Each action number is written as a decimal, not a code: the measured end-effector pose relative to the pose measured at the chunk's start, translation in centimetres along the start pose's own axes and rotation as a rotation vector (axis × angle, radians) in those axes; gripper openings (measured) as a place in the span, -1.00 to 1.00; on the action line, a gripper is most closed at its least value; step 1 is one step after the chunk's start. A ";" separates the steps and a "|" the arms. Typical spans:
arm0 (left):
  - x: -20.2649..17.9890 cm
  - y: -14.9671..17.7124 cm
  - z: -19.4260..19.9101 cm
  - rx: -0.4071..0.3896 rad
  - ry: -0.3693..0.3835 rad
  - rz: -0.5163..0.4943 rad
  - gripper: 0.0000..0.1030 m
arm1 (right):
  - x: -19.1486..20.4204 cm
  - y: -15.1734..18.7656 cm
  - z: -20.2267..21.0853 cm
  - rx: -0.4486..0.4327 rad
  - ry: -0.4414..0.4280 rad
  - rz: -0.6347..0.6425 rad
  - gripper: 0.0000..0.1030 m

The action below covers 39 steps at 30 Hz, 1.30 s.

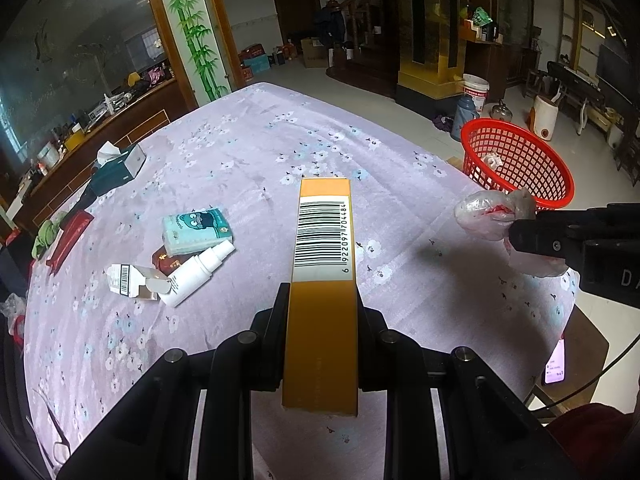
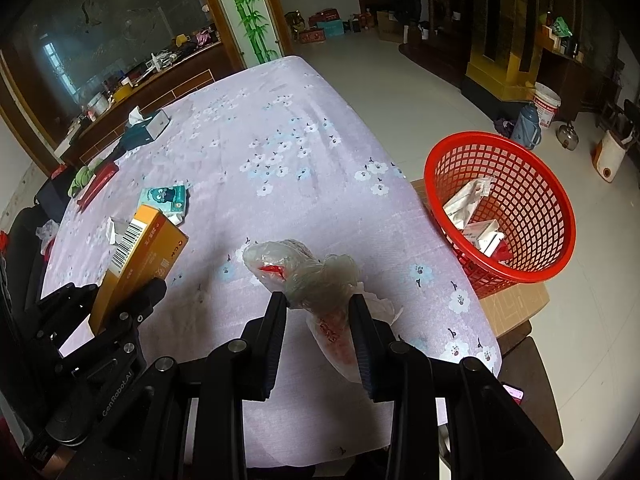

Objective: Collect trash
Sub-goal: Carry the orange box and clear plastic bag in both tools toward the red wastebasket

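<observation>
Mid-task view of trash collection, both grippers loaded and held above the table [image 1: 256,168], which is covered by a lilac floral cloth. The left gripper [image 1: 320,300] has its jaws closed narrowly on the sides of a long orange carton [image 1: 322,272], barcode face up, the carton projecting forward over the cloth. The right gripper [image 2: 318,304] pinches a crumpled clear plastic bag [image 2: 304,268] with red print, the bag bulging ahead of the fingertips and trailing down between them. The landmark is the red mesh basket [image 2: 532,216], which stands on a cardboard box [image 2: 516,300] just off the table's edge; it already holds several small white packets and boxes. The plastic bag lies nearer the basket than the carton does, short of its rim and over the cloth. Farther from the basket, on the far side of the carton, loose items remain on the cloth: a teal tissue pack [image 1: 198,230], a white spray bottle [image 1: 196,274], an opened white carton [image 1: 134,282], and, farther off, a tissue box [image 1: 116,168]. Judged step: transport of two held pieces toward the basket, release not yet made. The next move appears to call for carrying the right gripper over the basket's rim before opening, since the light bag may cling or drift; the long carton would then need tilting to drop inside rather than bridge the rim.
</observation>
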<state>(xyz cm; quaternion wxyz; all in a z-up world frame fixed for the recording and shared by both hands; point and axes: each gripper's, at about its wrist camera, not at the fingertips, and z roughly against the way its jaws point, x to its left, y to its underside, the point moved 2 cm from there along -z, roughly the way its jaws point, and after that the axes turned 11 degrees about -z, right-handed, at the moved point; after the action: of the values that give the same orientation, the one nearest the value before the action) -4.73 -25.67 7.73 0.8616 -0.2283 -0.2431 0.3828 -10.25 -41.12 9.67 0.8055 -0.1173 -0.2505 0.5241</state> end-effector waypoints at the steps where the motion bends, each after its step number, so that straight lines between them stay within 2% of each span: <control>1: 0.0 0.0 0.0 0.001 0.001 0.000 -0.54 | 0.0 0.0 0.0 0.000 0.000 -0.001 -0.33; 27: -2.1 -1.6 -0.6 -0.005 0.033 -0.017 -0.54 | -2.6 -0.8 0.8 -0.025 0.031 -0.019 -0.33; 39: -3.9 -3.2 -1.3 -0.005 0.047 -0.049 -0.54 | -5.5 -1.9 0.9 -0.022 0.029 -0.069 -0.33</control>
<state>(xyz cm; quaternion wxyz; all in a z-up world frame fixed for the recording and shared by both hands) -4.49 -30.87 7.59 0.8756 -0.2331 -0.2294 0.3554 -11.02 -46.90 9.70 0.8254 -0.1251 -0.2484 0.4913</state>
